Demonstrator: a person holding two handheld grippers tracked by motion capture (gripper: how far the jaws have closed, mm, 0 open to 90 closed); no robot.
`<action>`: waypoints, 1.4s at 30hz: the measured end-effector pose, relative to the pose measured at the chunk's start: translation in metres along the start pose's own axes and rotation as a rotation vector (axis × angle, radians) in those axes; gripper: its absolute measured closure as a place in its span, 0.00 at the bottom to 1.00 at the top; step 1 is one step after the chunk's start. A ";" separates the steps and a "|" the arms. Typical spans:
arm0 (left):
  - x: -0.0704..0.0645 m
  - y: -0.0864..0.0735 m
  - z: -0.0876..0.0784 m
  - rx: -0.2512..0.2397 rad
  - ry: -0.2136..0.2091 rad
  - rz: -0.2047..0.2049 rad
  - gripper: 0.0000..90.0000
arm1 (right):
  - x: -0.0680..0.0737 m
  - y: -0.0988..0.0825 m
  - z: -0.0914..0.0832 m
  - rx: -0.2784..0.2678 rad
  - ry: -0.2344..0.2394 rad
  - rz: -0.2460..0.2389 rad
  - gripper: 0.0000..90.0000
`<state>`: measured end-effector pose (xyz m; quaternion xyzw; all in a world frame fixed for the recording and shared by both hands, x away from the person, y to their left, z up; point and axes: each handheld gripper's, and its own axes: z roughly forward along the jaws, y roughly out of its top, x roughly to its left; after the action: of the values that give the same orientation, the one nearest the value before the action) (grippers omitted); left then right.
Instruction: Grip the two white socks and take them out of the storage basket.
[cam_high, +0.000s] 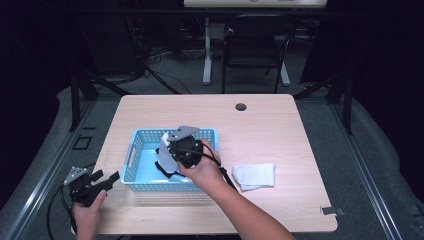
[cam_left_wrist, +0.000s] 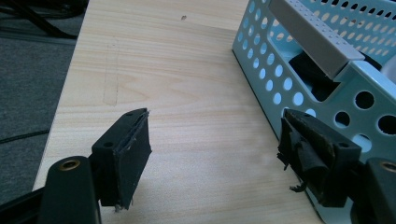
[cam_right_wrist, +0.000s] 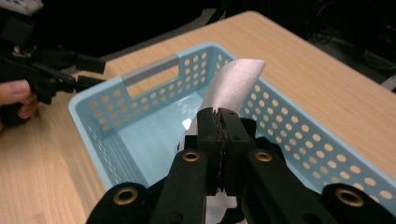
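A light blue perforated basket (cam_high: 150, 132) sits on the wooden table, left of centre. Over it my right gripper (cam_high: 172, 156) is shut on a white sock (cam_high: 165, 149). In the right gripper view the jaws (cam_right_wrist: 219, 116) pinch that sock (cam_right_wrist: 238, 79), which stands up above the basket (cam_right_wrist: 149, 70). A black piece of cloth (cam_high: 165, 172) lies in the basket and shows through the handle hole (cam_left_wrist: 308, 70). My left gripper (cam_high: 107, 179) rests at the table's front left corner, open and holding nothing (cam_left_wrist: 215, 140), just left of the basket wall (cam_left_wrist: 345, 88).
A second white sock (cam_high: 255, 176) lies folded on the table right of the basket. A round cable hole (cam_high: 241, 107) is near the far edge. A dark chair (cam_high: 255, 45) stands beyond the table. A tape strip (cam_high: 332, 210) marks the front right corner.
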<state>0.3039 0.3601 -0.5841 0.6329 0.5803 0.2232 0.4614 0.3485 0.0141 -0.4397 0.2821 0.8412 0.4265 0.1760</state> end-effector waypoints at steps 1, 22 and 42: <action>0.000 0.000 0.000 0.000 0.000 0.000 0.28 | 0.000 0.000 -0.004 -0.024 0.001 0.005 0.99; -0.001 0.000 0.000 0.004 -0.001 0.000 0.28 | -0.007 -0.008 -0.055 -0.217 0.001 0.072 0.99; -0.001 -0.001 0.001 0.006 0.000 -0.001 0.28 | -0.039 -0.034 -0.120 -0.284 -0.091 0.148 0.99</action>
<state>0.3038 0.3590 -0.5847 0.6341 0.5812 0.2210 0.4596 0.3030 -0.1003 -0.3962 0.3347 0.7405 0.5397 0.2200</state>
